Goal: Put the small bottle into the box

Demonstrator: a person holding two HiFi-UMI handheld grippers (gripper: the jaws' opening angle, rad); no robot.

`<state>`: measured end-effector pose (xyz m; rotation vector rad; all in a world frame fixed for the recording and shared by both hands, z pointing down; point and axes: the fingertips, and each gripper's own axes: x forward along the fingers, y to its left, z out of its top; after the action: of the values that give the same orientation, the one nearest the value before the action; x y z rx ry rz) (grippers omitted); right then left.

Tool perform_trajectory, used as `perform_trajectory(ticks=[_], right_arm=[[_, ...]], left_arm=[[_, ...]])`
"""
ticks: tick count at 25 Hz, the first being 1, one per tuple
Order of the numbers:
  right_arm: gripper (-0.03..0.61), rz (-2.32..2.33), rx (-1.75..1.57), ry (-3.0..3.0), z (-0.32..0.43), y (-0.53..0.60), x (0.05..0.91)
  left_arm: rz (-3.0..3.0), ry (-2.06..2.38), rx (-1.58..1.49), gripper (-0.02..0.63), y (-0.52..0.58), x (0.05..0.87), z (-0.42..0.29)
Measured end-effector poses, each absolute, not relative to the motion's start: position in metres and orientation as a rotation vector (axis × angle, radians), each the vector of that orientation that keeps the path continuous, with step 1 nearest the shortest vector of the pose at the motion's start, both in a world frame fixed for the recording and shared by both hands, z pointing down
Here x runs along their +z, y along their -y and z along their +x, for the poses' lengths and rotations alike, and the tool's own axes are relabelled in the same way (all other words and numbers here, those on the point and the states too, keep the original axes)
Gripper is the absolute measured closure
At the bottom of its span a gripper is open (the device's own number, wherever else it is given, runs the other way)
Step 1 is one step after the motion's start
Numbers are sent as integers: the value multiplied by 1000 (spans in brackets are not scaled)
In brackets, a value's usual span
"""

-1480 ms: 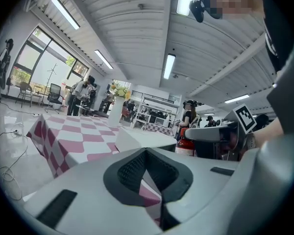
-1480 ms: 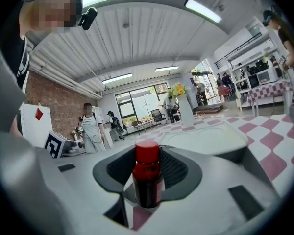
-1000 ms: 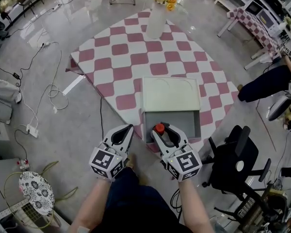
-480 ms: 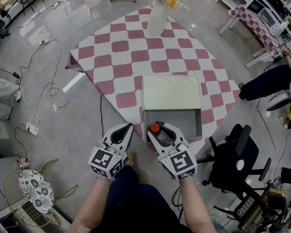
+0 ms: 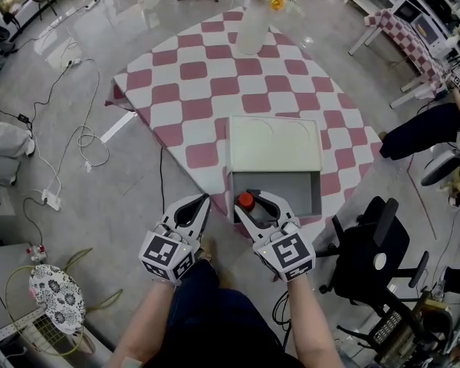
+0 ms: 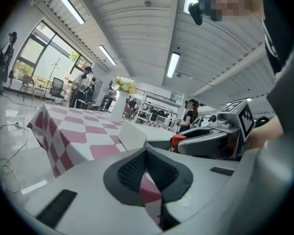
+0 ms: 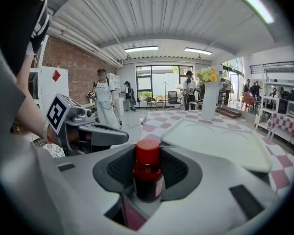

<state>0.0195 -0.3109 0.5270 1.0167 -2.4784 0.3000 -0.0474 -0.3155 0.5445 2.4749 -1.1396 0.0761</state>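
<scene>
Here, the right gripper (image 5: 255, 200) is pinched on the small bottle (image 7: 148, 173), a dark bottle with a red cap that stands upright between the two jaws, their dark pads against its sides. In the head view the bottle sits in the lower middle of the frame, over the lower left corner of the grey open compartment of the box (image 5: 313, 198); whether it touches the bottom cannot be made out. The box's pale lid (image 5: 274, 146) lies open and flat just above the compartment in the frame. The box rests near the lower edge of a table with a pink and white checked cloth (image 5: 192, 90), and a white vase of yellow and orange flowers (image 5: 251, 29) stands at the top of the frame on the far part of the cloth. The left gripper (image 5: 202, 202) hangs just left of the right one, off the table's edge, its jaws pressed together at the tips with nothing between them. A black office chair (image 5: 368, 251) stands at the lower right, on the grey floor.
</scene>
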Motion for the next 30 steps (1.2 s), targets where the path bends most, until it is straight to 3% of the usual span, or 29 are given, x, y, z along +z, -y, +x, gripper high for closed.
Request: perform_trajectory(ticks=[30], right_arm=[[400, 1081, 317, 2443, 38, 292, 534]], left_arm=[[2478, 1142, 65, 609, 300, 534, -44]])
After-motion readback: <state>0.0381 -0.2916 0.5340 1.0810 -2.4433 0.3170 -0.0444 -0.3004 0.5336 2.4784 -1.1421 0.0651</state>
